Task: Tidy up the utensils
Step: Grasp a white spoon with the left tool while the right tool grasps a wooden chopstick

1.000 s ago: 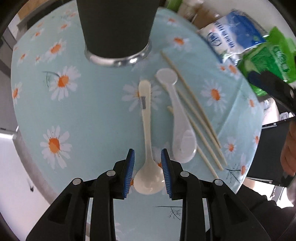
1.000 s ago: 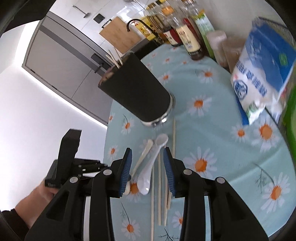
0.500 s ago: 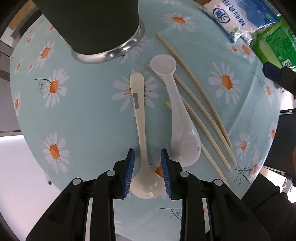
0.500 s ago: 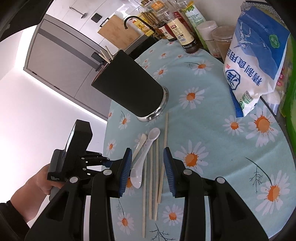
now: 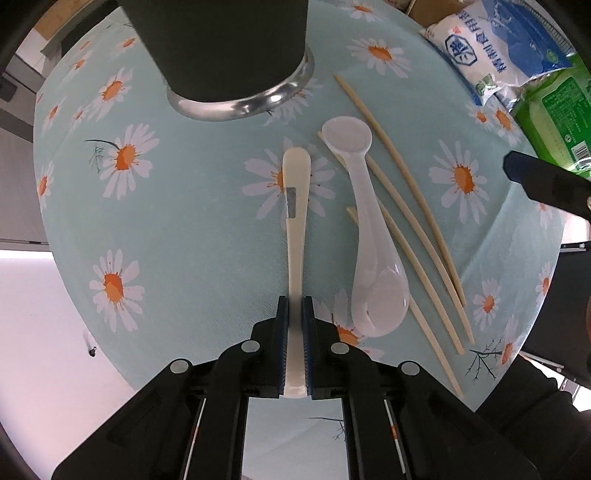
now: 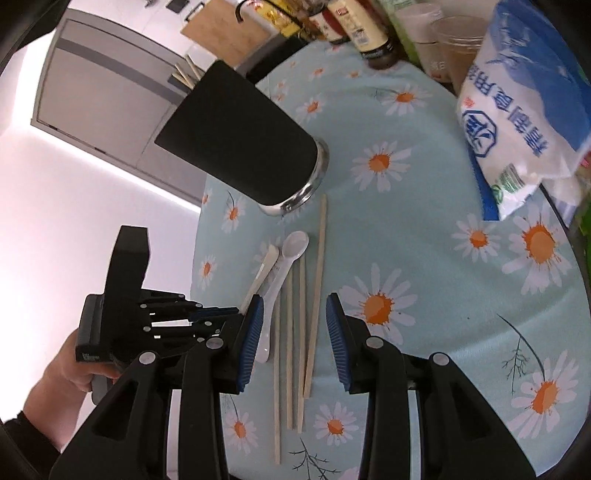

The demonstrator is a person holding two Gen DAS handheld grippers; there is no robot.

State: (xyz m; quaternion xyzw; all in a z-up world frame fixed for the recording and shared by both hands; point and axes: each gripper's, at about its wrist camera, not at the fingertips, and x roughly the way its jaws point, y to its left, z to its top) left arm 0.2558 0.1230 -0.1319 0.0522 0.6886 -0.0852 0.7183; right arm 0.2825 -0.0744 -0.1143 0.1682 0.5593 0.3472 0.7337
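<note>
My left gripper [image 5: 295,306] is shut on the cream spoon [image 5: 295,221], gripping its neck near the bowl; the handle points toward the black utensil holder [image 5: 221,48]. A white spoon [image 5: 369,236] lies just to its right, and several chopsticks [image 5: 413,206] lie beyond that. In the right wrist view my right gripper [image 6: 295,325] is open above the chopsticks [image 6: 303,321], not touching them. The left gripper [image 6: 207,317], the cream spoon [image 6: 262,273], the white spoon [image 6: 284,266] and the holder [image 6: 240,140], with chopsticks standing in it, show there too.
A blue-and-white bag [image 6: 517,122] and a green packet [image 5: 554,99] lie at the table's right side. Sauce bottles [image 6: 369,29] and jars stand at the far edge. The round table with a daisy cloth [image 6: 443,229] drops off close on the left.
My left gripper has closed on the cream spoon's neck; it was open around the spoon's bowl before. The right gripper has drawn back and now hovers over the chopsticks.
</note>
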